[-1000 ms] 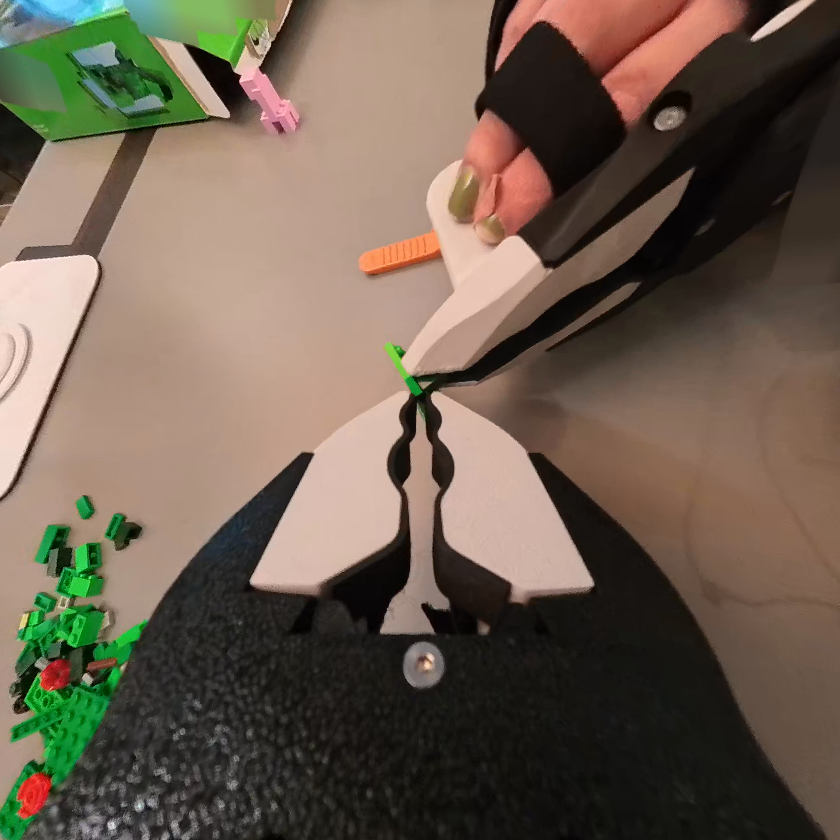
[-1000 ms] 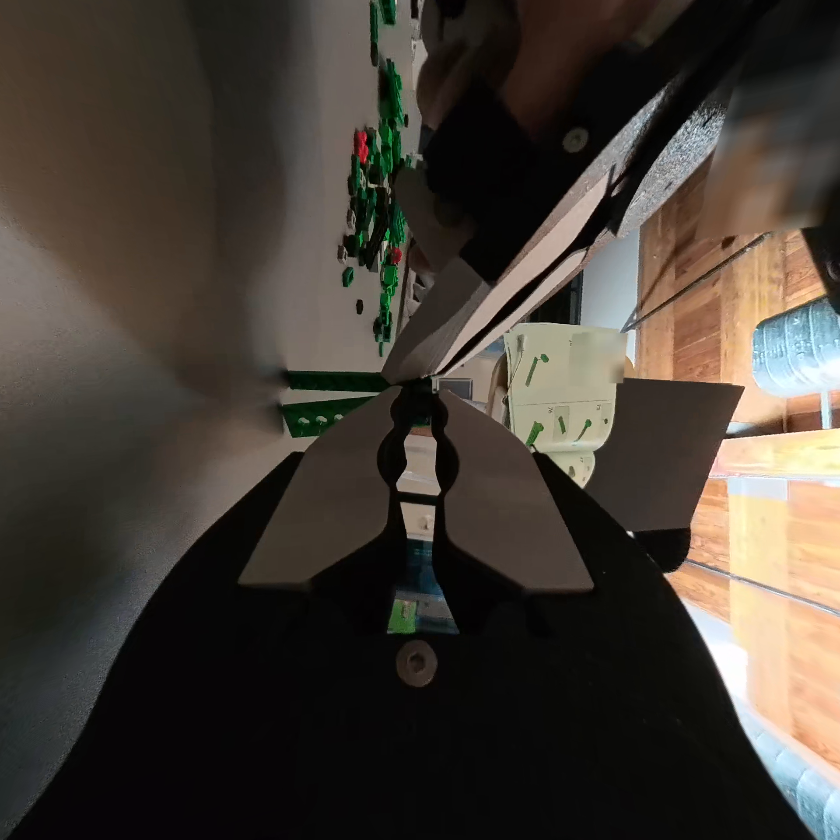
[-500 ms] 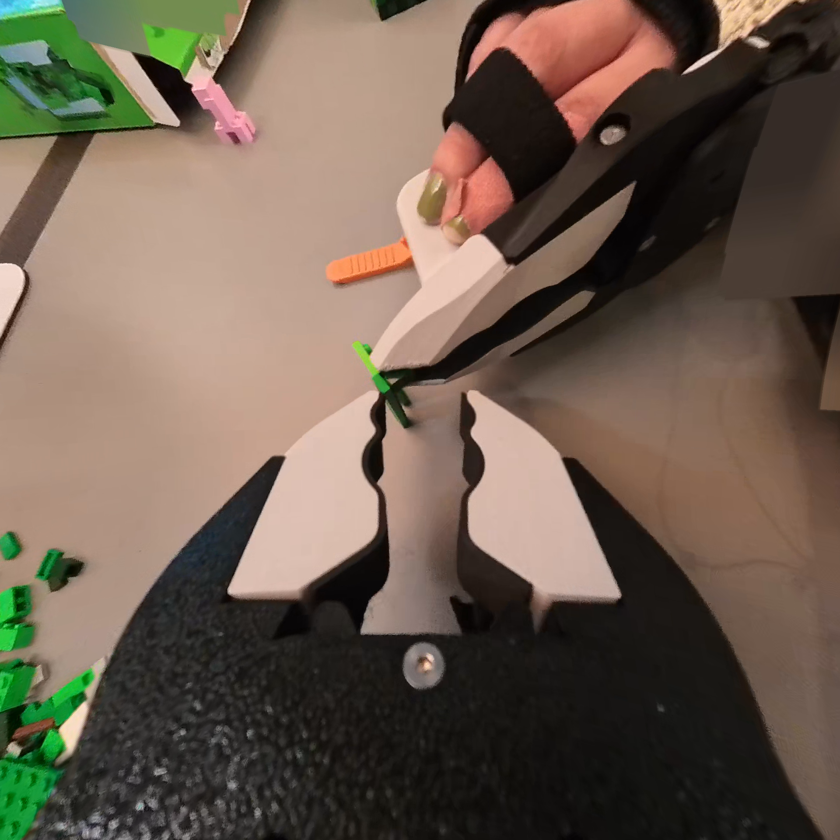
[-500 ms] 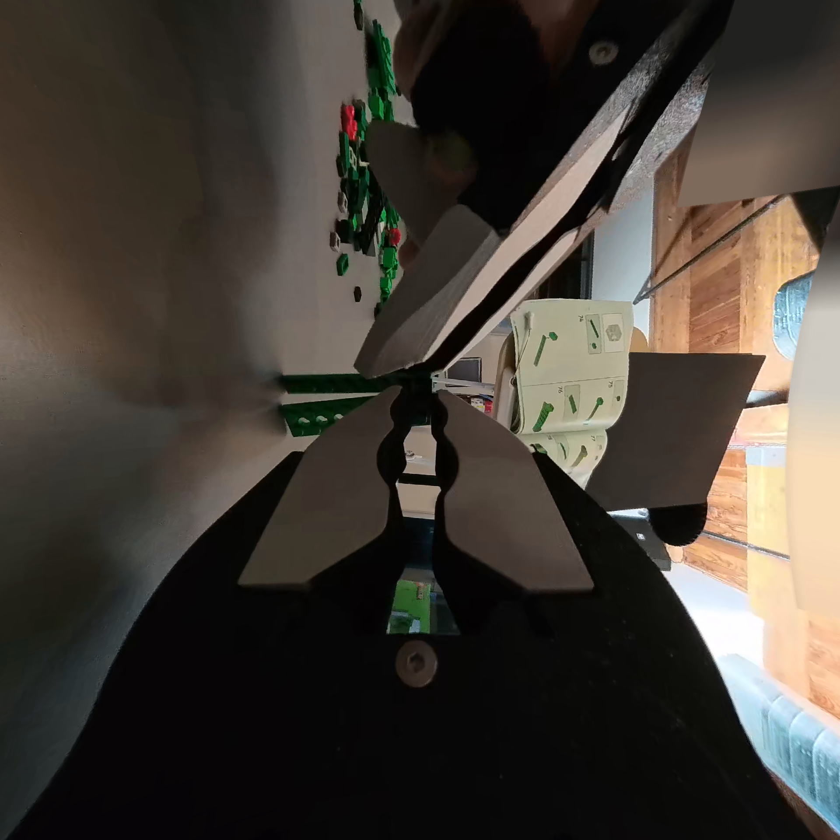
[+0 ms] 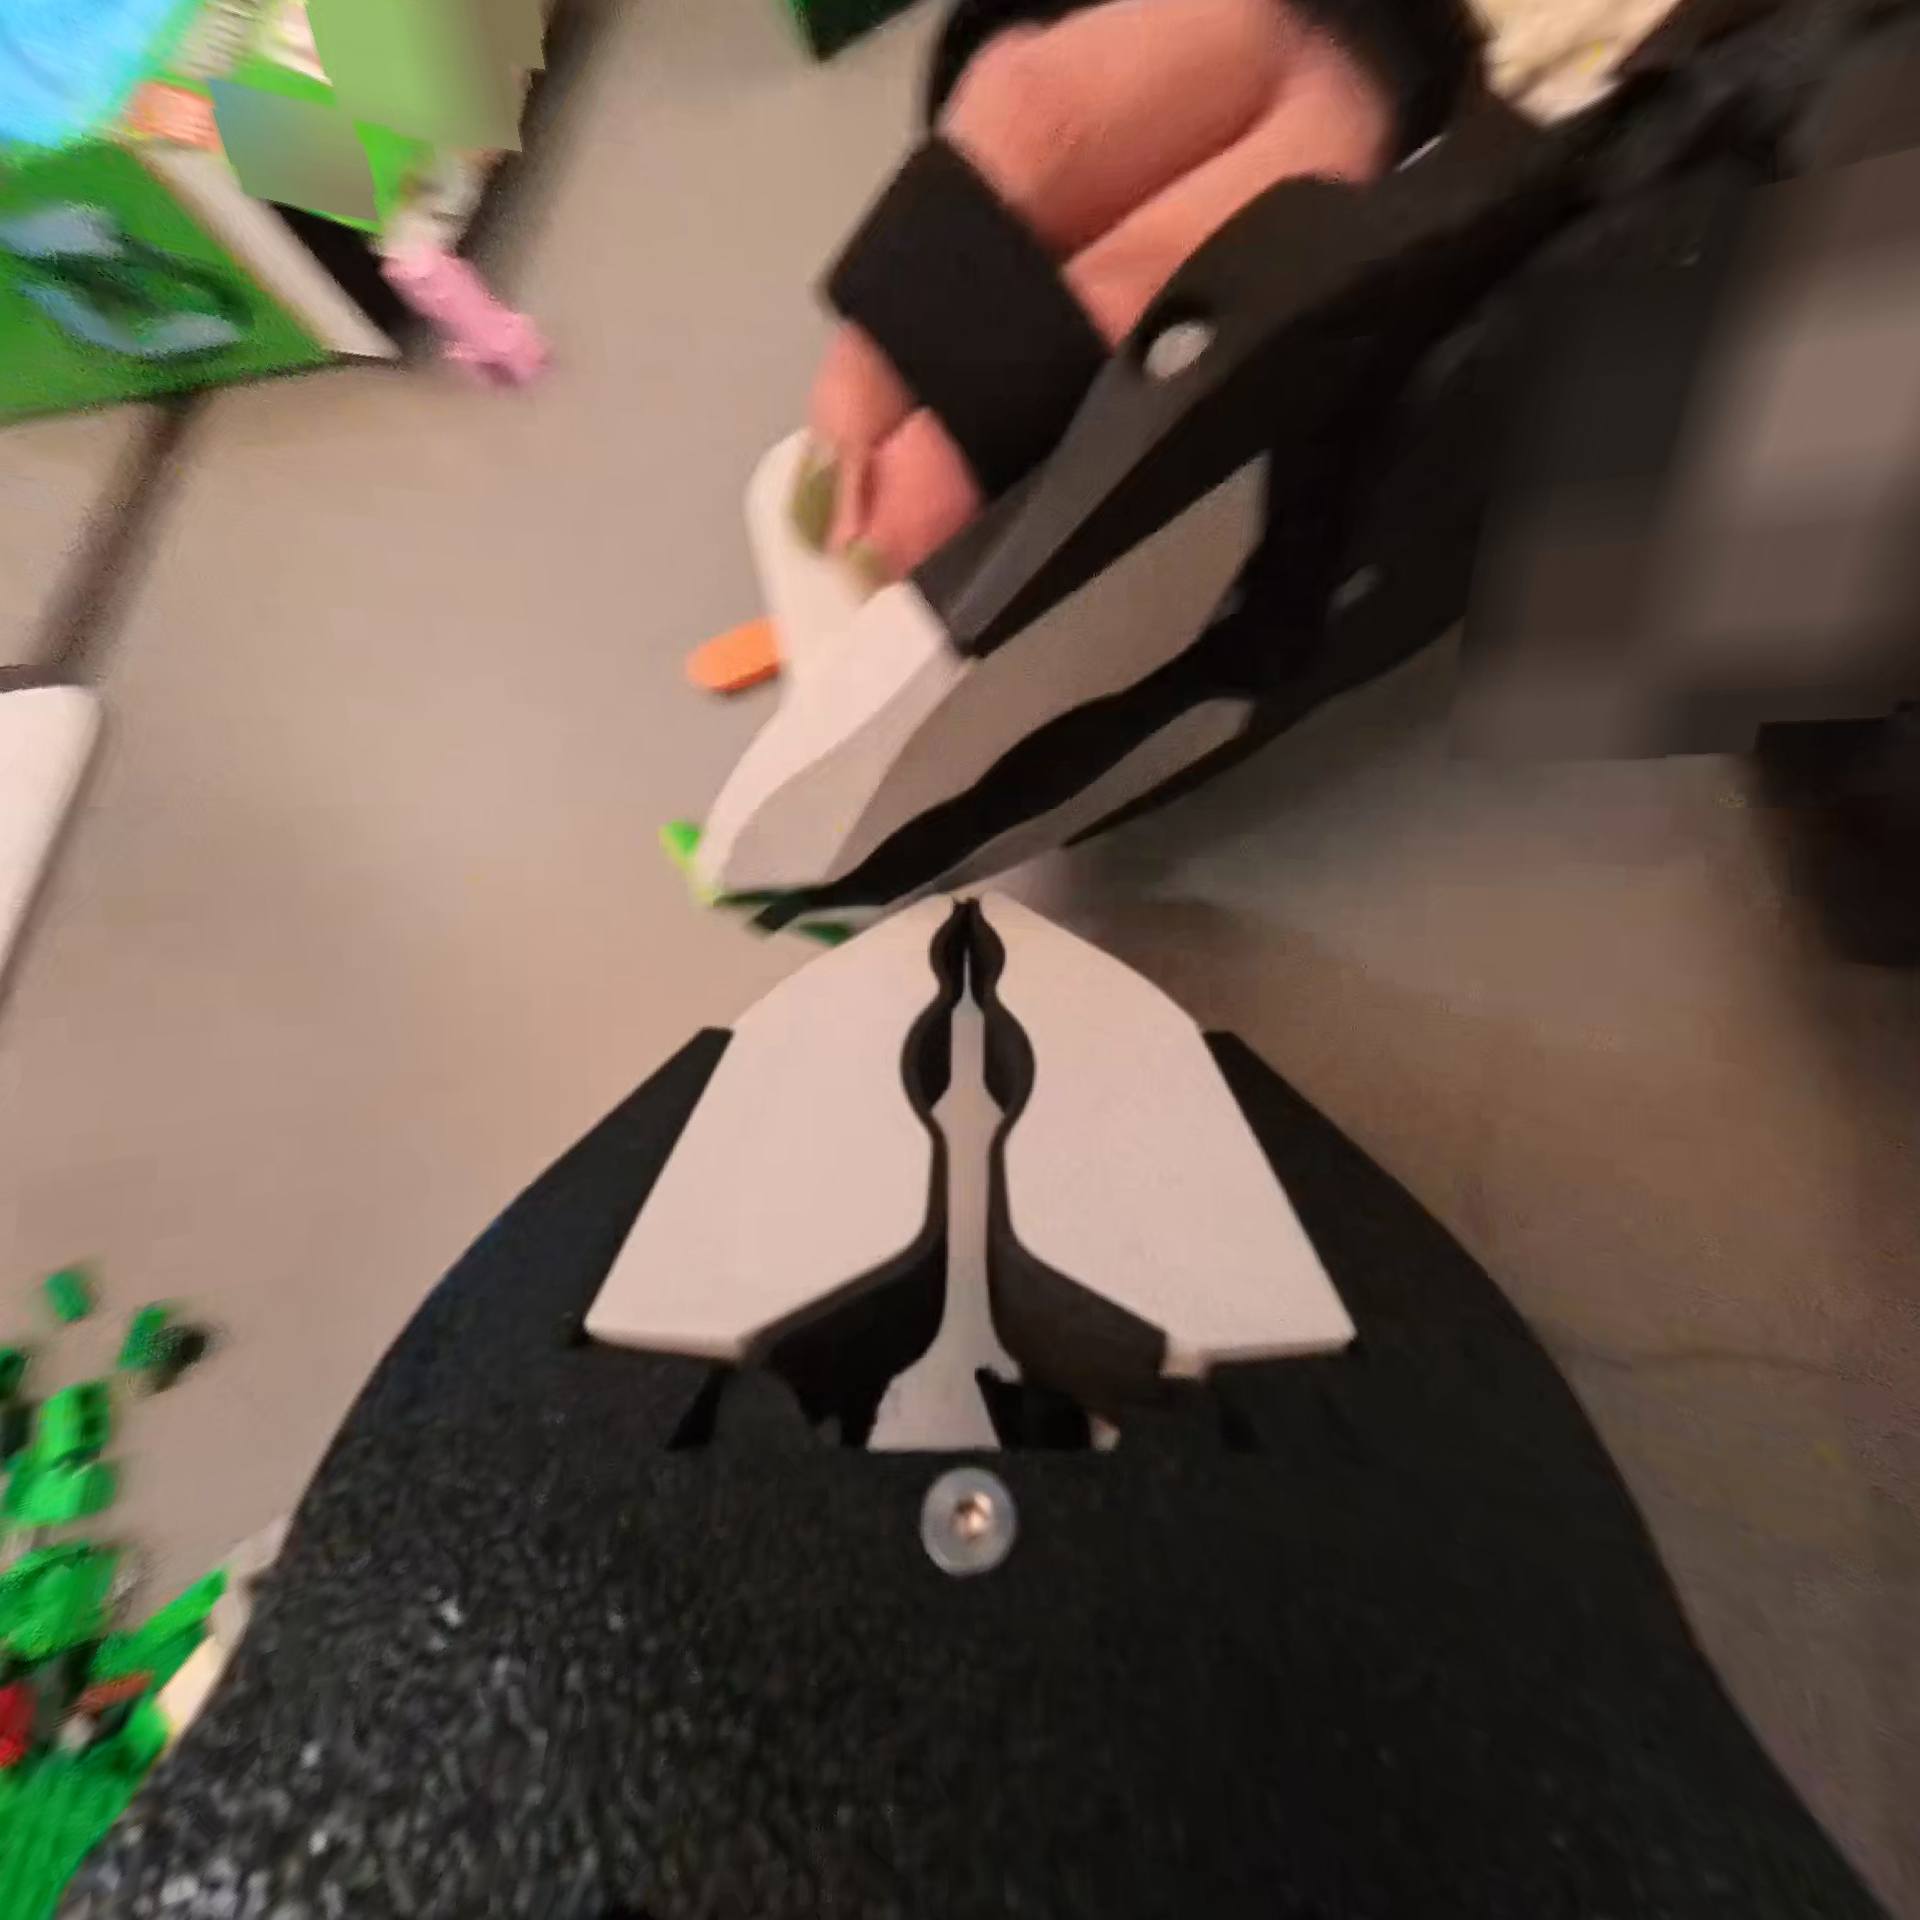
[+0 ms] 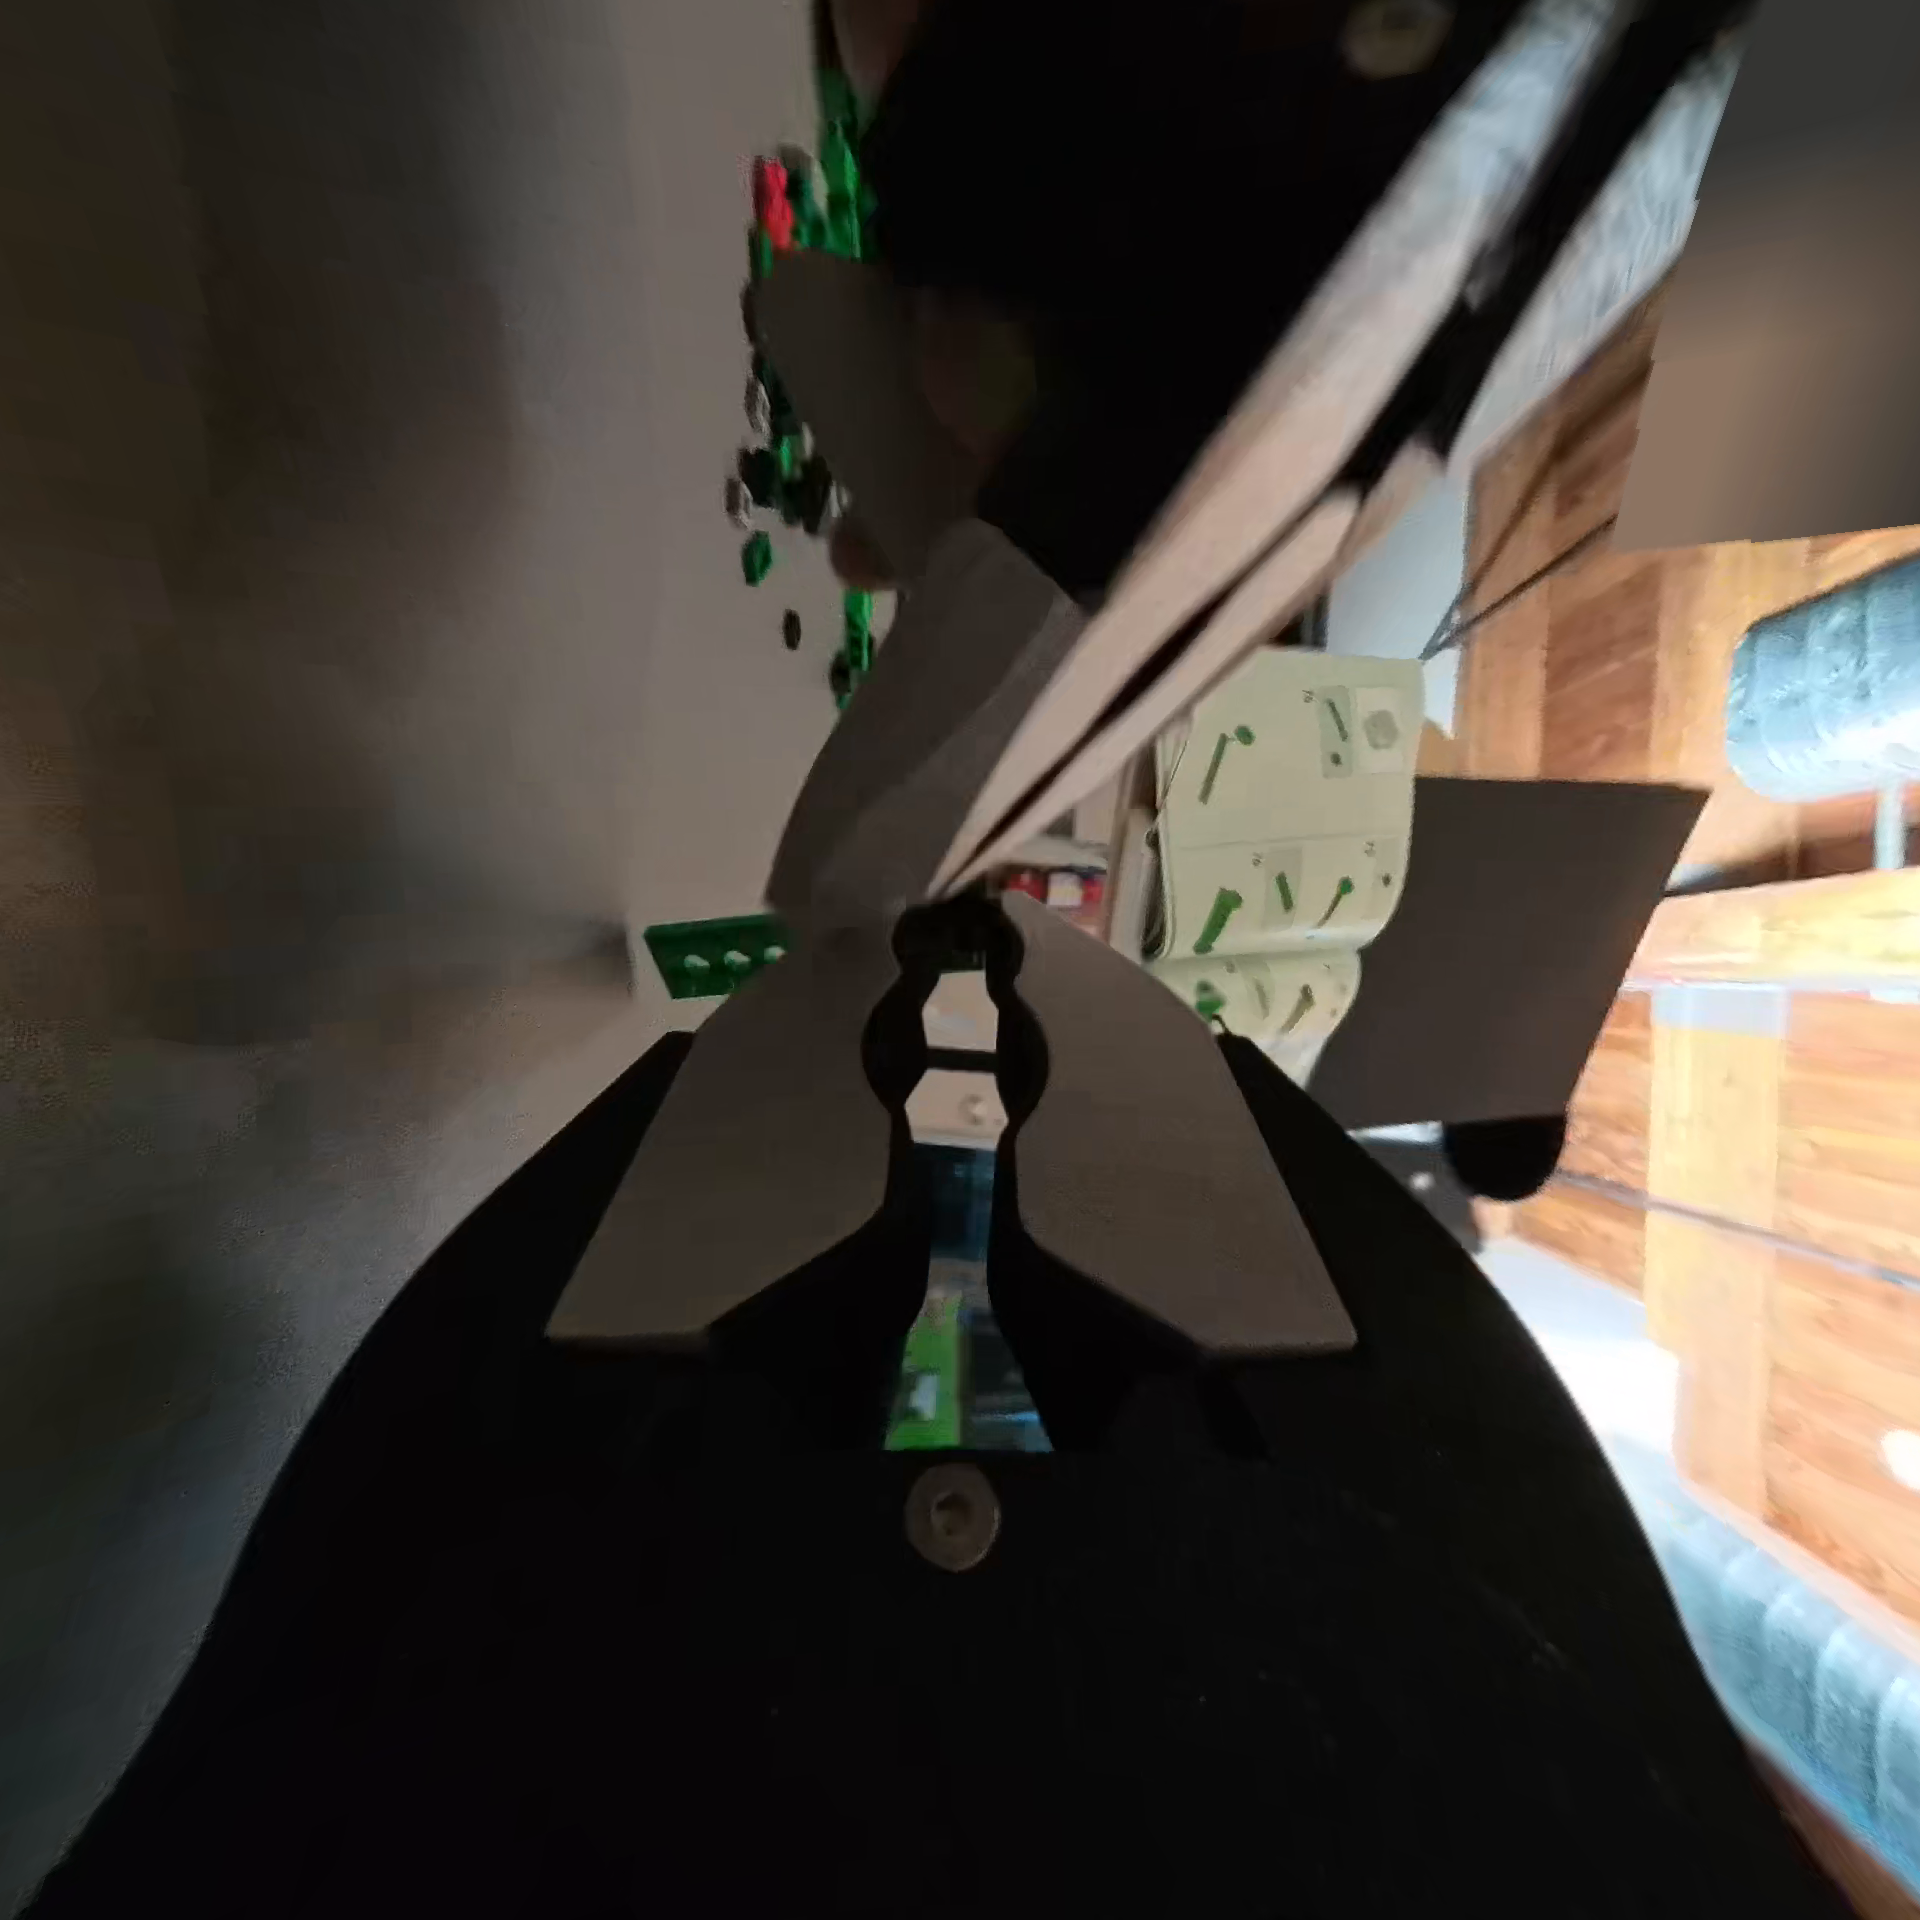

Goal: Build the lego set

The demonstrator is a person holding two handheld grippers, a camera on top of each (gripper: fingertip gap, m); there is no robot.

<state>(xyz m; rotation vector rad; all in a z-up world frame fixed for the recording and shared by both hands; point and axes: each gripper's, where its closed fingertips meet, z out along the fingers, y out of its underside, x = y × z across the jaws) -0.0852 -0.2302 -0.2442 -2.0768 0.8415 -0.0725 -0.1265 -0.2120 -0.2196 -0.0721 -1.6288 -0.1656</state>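
Observation:
My right gripper [image 6: 951,925] is shut on a small green lego piece [image 6: 717,954], a thin plate assembly that sticks out to the left of its tips. In the left wrist view the right gripper [image 5: 748,896] reaches in from the upper right with that green piece [image 5: 686,840] at its tip, just above the grey table [image 5: 416,935]. My left gripper [image 5: 966,916] is shut, its tips touching just under the right gripper's lower finger, with nothing visible between them. In the right wrist view the left gripper [image 6: 930,888] comes in from above. Both views are blurred.
A pile of loose green and red bricks [image 5: 62,1558] lies at the lower left. An orange brick separator [image 5: 732,660], a pink figure [image 5: 468,322] and the green set box [image 5: 135,301] lie farther back. An open instruction booklet [image 6: 1288,810] stands beyond the grippers.
My left gripper held the green piece one second ago, opened half a second ago, and is now shut again beside it. The right gripper keeps its hold. Both views have shifted.

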